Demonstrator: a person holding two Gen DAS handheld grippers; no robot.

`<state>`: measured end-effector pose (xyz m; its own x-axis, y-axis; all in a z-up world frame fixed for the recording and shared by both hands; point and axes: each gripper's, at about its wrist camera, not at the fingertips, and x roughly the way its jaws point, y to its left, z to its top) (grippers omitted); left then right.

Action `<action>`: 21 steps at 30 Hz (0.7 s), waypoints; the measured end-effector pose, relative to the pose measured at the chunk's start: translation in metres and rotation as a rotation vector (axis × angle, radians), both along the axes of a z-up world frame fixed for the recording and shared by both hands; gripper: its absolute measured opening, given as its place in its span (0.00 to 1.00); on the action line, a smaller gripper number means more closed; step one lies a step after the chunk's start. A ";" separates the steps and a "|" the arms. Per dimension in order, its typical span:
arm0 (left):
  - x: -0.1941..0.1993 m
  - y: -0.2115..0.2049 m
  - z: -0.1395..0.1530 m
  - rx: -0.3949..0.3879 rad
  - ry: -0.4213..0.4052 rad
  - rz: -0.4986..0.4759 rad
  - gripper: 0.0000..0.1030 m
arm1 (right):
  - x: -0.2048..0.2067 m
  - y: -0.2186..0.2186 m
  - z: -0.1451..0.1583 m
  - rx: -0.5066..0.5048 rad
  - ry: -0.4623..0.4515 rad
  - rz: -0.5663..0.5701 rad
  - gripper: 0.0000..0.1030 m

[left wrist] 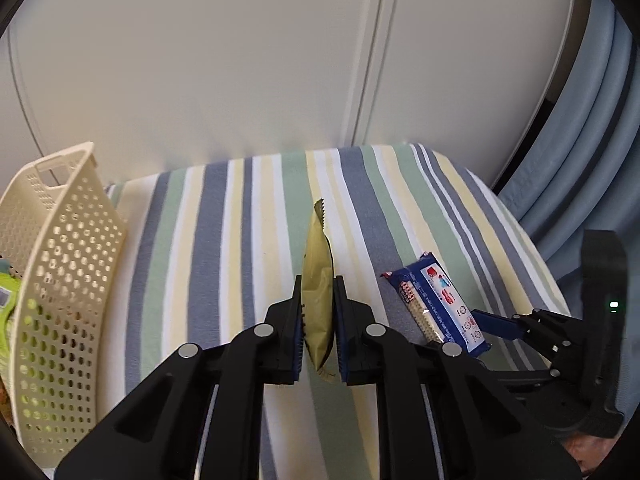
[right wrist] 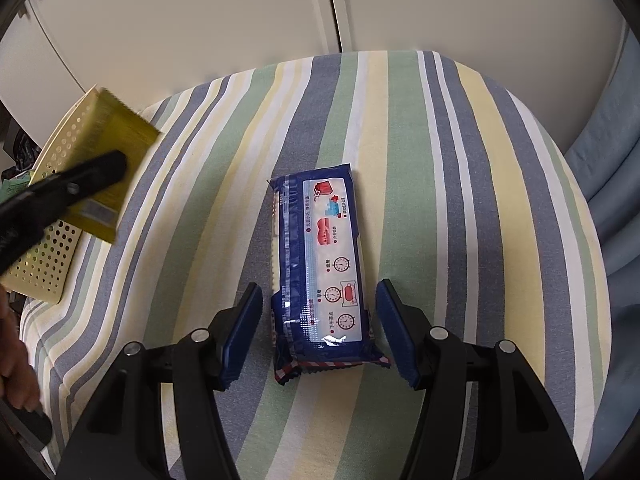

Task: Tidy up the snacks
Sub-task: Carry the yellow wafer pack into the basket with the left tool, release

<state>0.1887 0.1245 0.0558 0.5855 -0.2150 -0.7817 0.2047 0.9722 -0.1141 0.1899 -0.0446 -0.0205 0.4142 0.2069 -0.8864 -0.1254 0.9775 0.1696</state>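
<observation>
While the left claw (left wrist: pixel 318 320) clamps a gold snack packet (left wrist: pixel 317 280) edge-on between its blue pads, the packet stands upright above the striped cushion (left wrist: pixel 224 240), its serrated end pointing to 12 o'clock. At 9 o'clock in the left wrist view, a cream perforated basket (left wrist: pixel 68 280) sits at the cushion's edge, with green packaging visible inside. At 3 o'clock lies the blue biscuit pack (left wrist: pixel 438 308) flat on the cushion, the right claw (left wrist: pixel 496 326) just beside its near end. Seen from the right wrist, that claw (right wrist: pixel 320 332) is spread wide, its pads flanking the near end of the blue biscuit pack (right wrist: pixel 320 264) without touching it. Beyond, at 12 o'clock, rise pale cabinet doors (right wrist: pixel 320 8).
</observation>
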 end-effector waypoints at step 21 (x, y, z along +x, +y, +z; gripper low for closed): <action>-0.042 0.174 0.081 -0.026 -0.149 0.243 0.12 | -0.005 0.011 -0.004 -0.084 -0.003 0.018 0.58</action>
